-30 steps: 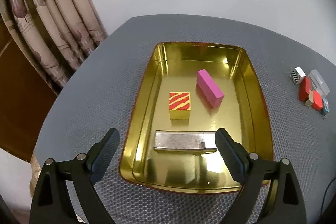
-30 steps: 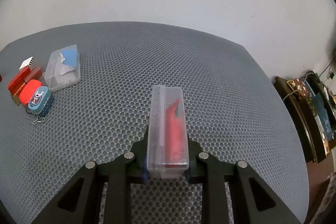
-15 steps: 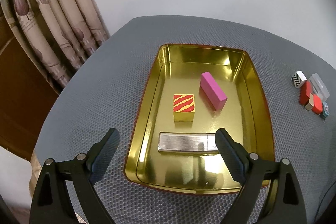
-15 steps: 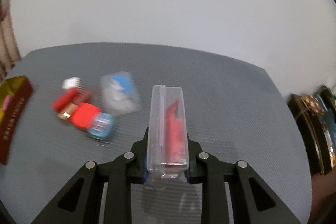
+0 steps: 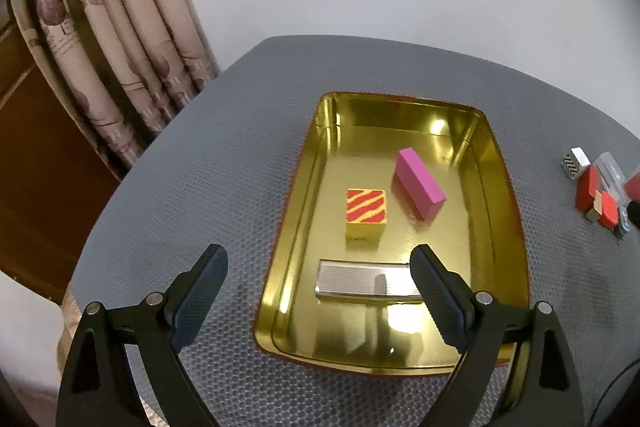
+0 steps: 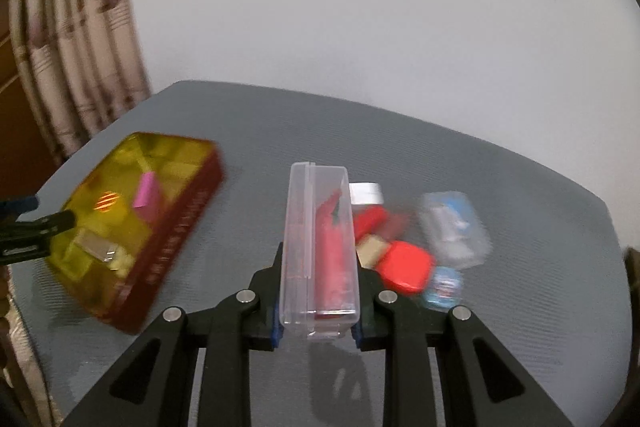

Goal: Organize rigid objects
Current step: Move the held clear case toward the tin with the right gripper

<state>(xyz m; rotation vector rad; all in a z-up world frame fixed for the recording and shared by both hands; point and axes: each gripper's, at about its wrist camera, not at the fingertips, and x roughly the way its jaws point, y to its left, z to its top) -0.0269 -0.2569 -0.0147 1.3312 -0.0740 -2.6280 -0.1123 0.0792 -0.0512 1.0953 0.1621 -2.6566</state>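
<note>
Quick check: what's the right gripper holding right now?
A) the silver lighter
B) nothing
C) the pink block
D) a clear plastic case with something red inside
D: the right gripper is shut on the clear case; the pink block lies in the gold tray.

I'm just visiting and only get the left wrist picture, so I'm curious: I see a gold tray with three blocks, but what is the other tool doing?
Observer: The right tool grips a clear plastic case.
Visitor: Anything inside?
Observer: Something red; I cannot tell what.
Visitor: What colour is the tray outside?
Observer: The gold tray has a dark red outer wall with lettering too blurred to read.
</note>
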